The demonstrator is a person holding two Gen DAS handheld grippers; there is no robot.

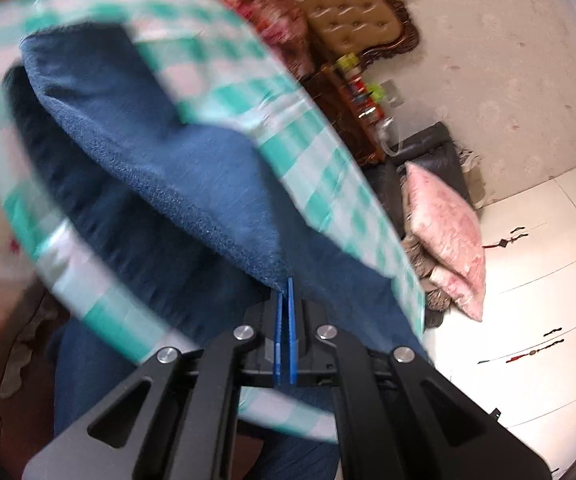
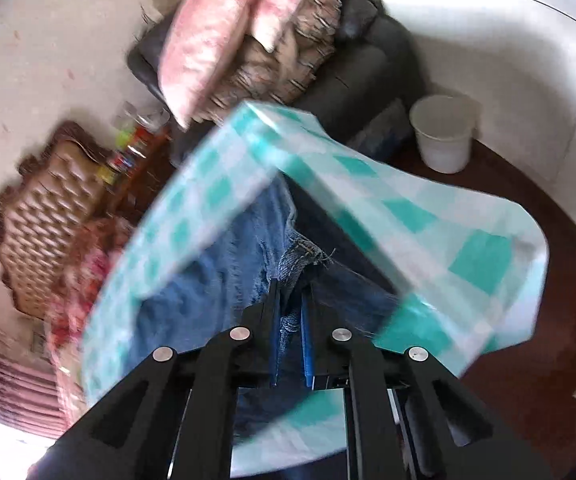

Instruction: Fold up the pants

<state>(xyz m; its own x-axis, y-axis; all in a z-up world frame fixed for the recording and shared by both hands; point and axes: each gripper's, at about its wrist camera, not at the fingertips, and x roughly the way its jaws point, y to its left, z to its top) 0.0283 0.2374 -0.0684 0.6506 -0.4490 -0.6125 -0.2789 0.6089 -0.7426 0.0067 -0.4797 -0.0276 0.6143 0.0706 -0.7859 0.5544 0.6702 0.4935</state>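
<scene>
Blue denim pants (image 1: 160, 168) lie on a table covered with a teal-and-white checked cloth (image 1: 224, 64). My left gripper (image 1: 286, 284) is shut on an edge of the pants and holds it lifted, so the fabric folds over itself. In the right wrist view the pants (image 2: 224, 280) hang over the checked cloth (image 2: 427, 216). My right gripper (image 2: 289, 292) is shut on a seamed hem of the pants (image 2: 301, 256). Both views are blurred by motion.
A dark sofa (image 2: 371, 76) with pink pillows (image 2: 208, 36) stands beyond the table. A tufted brown headboard (image 1: 351, 4) and a wooden shelf with small bottles (image 1: 361, 92) are along the wall. A white bucket (image 2: 443, 132) sits on the dark floor. White cabinets (image 1: 539, 280) are at the right.
</scene>
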